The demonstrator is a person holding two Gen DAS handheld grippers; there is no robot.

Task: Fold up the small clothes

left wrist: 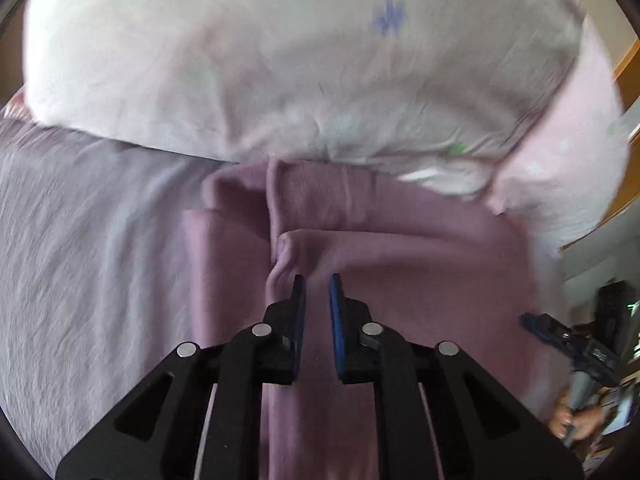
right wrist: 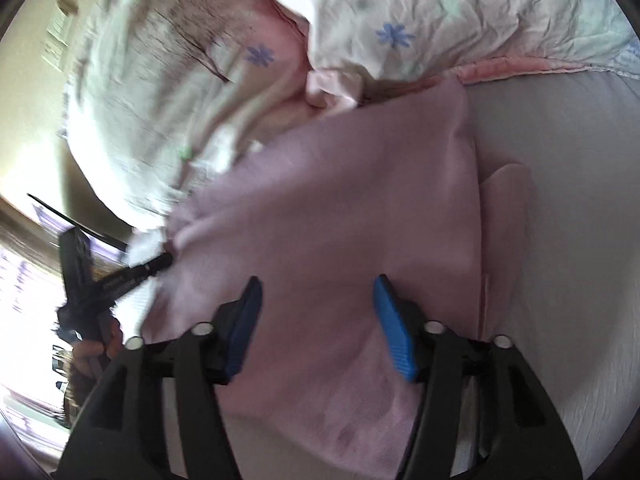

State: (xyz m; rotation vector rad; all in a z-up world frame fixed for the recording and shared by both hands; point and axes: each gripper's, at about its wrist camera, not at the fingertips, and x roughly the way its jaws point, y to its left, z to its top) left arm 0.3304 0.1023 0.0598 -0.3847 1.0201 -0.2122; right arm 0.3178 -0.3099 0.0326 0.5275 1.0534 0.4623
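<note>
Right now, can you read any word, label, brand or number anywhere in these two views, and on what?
None readable.
Other claw's body: pale marks, too blurred to read.
Same claw from the right wrist view: faint print along its black arm, too blurred.
Pink garment: no print or tag visible.
Floral bedding: flowers only, no text.

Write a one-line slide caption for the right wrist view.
Open right gripper hovers over a pink garment on the grey sheet, floral bedding behind, left gripper at the garment's edge.
</note>
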